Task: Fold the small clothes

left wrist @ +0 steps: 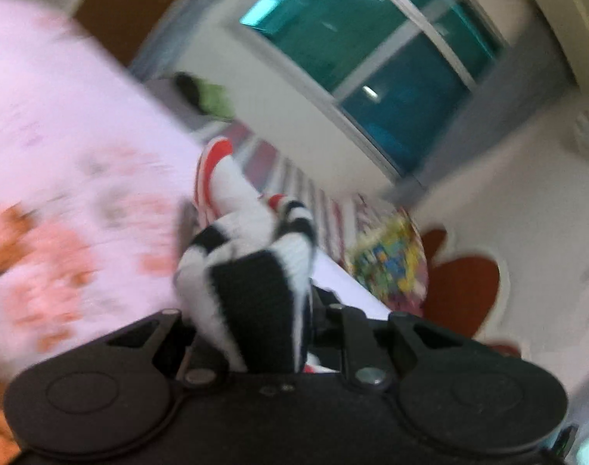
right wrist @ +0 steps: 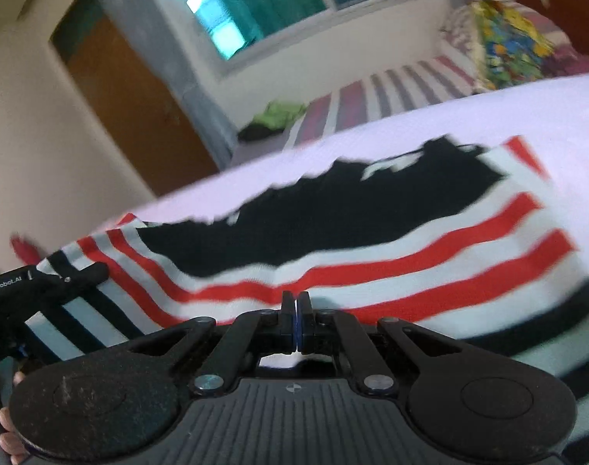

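Note:
A small striped garment [right wrist: 333, 240], white with red and black bands and a large black patch, lies on the pale pink bed sheet [right wrist: 488, 116]. My left gripper [left wrist: 251, 333] is shut on a bunched edge of this garment [left wrist: 251, 271], which fills the space between its fingers. It also shows at the left of the right wrist view [right wrist: 73, 275], pinching the garment's left corner. My right gripper [right wrist: 296, 302] has its jaws pressed together at the garment's near edge; I cannot tell whether cloth is caught between them.
The sheet has a pink and orange print [left wrist: 42, 255]. A striped bed cover [right wrist: 391, 93] and a colourful pillow [right wrist: 507, 38] lie beyond. A green cloth [right wrist: 279, 114] sits by the wall under a window [left wrist: 364, 58]. A wooden door [right wrist: 131, 108] stands at left.

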Demonstrator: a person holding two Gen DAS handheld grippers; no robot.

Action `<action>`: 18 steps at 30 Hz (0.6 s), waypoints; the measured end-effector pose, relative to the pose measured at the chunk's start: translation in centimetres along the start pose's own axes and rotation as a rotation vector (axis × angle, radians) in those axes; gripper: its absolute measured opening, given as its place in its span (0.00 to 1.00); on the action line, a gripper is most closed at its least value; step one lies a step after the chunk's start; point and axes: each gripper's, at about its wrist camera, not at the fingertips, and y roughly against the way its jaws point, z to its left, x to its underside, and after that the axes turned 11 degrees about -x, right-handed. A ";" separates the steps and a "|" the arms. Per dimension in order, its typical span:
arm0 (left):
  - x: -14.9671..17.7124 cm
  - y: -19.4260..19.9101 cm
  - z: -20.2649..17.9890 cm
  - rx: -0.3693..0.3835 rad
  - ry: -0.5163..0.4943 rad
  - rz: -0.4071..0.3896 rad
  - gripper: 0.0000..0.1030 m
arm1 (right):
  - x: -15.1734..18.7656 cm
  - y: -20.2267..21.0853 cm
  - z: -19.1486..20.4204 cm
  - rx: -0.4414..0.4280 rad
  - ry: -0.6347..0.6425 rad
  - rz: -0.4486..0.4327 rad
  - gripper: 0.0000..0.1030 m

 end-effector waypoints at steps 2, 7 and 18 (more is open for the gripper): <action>0.6 -0.3 -3.5 0.034 -0.091 0.016 0.18 | -0.9 2.2 -1.1 0.003 -0.049 -0.046 0.01; 5.6 -3.1 -11.6 0.128 -0.289 0.131 0.18 | -2.4 7.4 -4.2 0.039 -0.136 -0.138 0.01; 12.0 -3.5 -17.2 0.227 -0.576 0.322 0.70 | -3.3 14.0 -10.3 -0.024 -0.369 -0.177 0.01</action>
